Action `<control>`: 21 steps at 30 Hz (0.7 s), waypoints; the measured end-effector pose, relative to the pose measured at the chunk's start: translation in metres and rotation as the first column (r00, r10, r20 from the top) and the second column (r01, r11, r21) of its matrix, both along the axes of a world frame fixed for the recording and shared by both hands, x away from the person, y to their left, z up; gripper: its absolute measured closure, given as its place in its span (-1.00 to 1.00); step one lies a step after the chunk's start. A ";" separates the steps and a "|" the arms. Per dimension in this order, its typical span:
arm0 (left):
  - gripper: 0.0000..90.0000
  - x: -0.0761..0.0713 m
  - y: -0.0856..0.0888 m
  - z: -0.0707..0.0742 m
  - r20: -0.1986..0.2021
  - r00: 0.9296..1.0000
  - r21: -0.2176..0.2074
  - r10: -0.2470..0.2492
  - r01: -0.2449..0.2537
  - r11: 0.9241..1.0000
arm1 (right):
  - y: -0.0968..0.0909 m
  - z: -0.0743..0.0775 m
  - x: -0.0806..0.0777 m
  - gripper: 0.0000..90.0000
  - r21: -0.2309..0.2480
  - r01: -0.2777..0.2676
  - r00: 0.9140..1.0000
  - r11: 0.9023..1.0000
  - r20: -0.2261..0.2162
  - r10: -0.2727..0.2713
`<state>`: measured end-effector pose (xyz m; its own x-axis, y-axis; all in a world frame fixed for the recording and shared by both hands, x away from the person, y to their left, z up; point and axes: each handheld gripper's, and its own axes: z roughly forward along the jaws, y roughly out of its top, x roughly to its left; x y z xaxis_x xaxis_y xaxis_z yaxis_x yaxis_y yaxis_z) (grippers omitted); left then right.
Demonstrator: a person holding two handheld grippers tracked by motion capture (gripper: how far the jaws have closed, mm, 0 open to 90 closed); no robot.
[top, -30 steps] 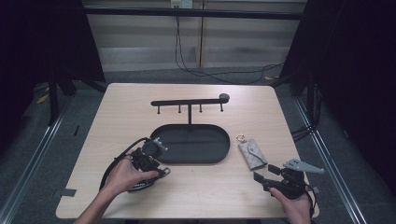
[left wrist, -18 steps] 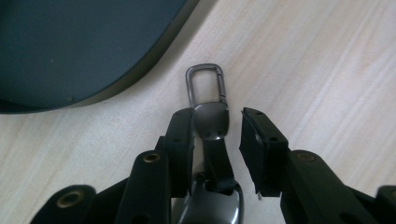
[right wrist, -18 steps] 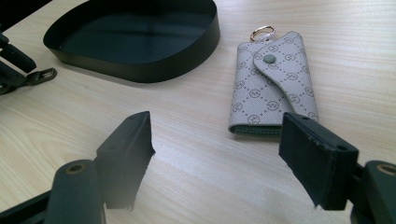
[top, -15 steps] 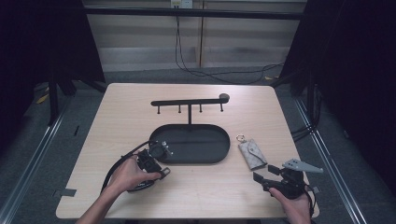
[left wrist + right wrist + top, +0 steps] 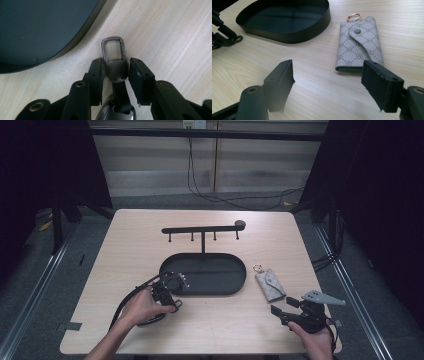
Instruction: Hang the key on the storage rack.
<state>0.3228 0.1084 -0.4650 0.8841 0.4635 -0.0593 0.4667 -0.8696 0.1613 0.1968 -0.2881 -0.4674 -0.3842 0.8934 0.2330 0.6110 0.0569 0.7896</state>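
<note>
a grey monogram-patterned key pouch (image 5: 358,45) (gold ring), a black tray (image 5: 227,285), and a pale wood table (image 5: 130,245).

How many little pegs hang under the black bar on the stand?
4. They hang in a row under the black bar: left peg, second, third, right peg. None looks hidden.

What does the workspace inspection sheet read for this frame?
Surface: pale wooden table, bare apart from the items.
Job's things: key fob with carabiner beside the black oval tray.
Clutter: grey key pouch; hook stand.
Grippers: left tool has just been closing, pads at the fob's metal cap; right tool open, short of the pouch.
Cables: one trailing from the left tool; others on the floor behind.
Surroundings: dark, grey floor.
</note>
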 end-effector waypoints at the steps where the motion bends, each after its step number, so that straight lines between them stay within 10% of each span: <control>1: 0.42 -0.001 -0.001 0.000 0.005 1.000 0.014 0.001 -0.001 1.000 | 0.000 0.000 0.000 -0.43 0.001 0.000 1.000 1.000 -0.001 0.000; 12: 0.55 0.003 -0.016 0.001 -0.043 0.999 0.114 0.005 0.000 0.993 | 0.001 0.000 0.000 -0.43 -0.005 -0.008 1.000 1.000 0.000 0.008; 21: 0.57 0.001 -0.017 0.001 -0.029 0.999 0.112 -0.020 0.023 0.993 | 0.001 -0.001 0.000 -0.43 -0.008 -0.006 1.000 1.000 -0.005 0.006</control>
